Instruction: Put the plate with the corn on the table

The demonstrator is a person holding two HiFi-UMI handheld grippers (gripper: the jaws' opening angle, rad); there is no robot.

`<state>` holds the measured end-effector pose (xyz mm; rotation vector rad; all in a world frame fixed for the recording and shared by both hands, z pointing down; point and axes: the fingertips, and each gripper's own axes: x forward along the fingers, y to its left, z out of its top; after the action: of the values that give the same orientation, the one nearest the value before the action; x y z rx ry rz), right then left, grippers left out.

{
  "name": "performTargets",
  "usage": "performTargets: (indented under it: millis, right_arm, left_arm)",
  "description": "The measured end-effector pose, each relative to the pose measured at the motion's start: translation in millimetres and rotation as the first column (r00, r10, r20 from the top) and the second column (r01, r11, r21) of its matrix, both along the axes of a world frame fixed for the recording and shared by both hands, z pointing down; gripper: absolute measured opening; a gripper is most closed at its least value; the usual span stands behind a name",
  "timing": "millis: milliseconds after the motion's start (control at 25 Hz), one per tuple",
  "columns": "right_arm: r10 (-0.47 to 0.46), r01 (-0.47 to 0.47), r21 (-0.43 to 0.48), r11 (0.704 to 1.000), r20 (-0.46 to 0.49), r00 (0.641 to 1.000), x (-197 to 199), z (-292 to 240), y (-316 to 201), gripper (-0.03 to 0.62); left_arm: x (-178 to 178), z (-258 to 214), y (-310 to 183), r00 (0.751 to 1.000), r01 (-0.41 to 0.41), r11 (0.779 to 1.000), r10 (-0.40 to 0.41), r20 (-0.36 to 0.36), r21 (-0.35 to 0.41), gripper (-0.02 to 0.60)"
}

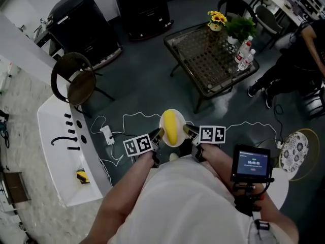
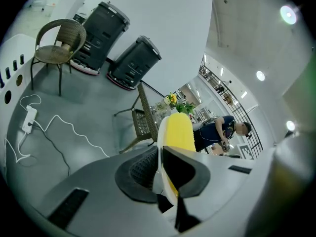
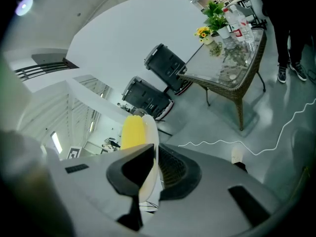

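One plate [image 1: 163, 121] and one corn cob [image 1: 172, 127]. Two grippers: the left gripper [image 1: 159, 134] and the right gripper [image 1: 186, 130]. One glass table [image 1: 205, 80] at one o'clock carries two bottles [image 1: 243, 50] and one sunflower pot [image 1: 217, 21]. Two black units [image 1: 76, 19] stand at eleven o'clock. One wicker chair [image 1: 77, 84].

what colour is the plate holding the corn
White, a plain plate under the yellow corn; clearest in the head view.

I see yellow corn [image 1: 171, 128] on a white plate [image 1: 172, 112], a dark grey floor [image 1: 142, 85], yellow flowers [image 1: 217, 18] beside green leaves [image 1: 242, 27].
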<state>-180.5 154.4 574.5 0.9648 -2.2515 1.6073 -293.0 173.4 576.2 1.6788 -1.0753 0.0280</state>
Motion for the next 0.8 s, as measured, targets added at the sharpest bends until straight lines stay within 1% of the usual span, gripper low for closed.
performTargets:
  millis: [200, 360, 600, 800]
  right_arm:
    - [-0.060, 0.060, -0.013, 0.998, 0.014, 0.998, -16, 8, -25, 0.034]
    - [-0.086, 0.086, -0.022, 0.996, 0.026, 0.996, -25, 9, -57, 0.035]
    - [-0.079, 0.080, -0.043, 0.996, 0.036, 0.996, -18, 13, -109, 0.034]
    - [-0.052, 0.055, -0.074, 0.996, 0.047, 0.998, 6, 20, -163, 0.034]
  left_arm:
    - [-15, 4, -19, 0.999, 0.049, 0.999, -0.049, 0.015, -0.011, 0.037]
    - [-23, 5, -48, 0.997, 0.069, 0.997, -0.069, 0.023, -0.022, 0.037]
    - [-16, 8, -103, 0.999, 0.043, 0.998, -0.042, 0.035, -0.043, 0.037]
    - [7, 12, -160, 0.999, 0.023, 0.998, -0.020, 0.046, -0.066, 0.037]
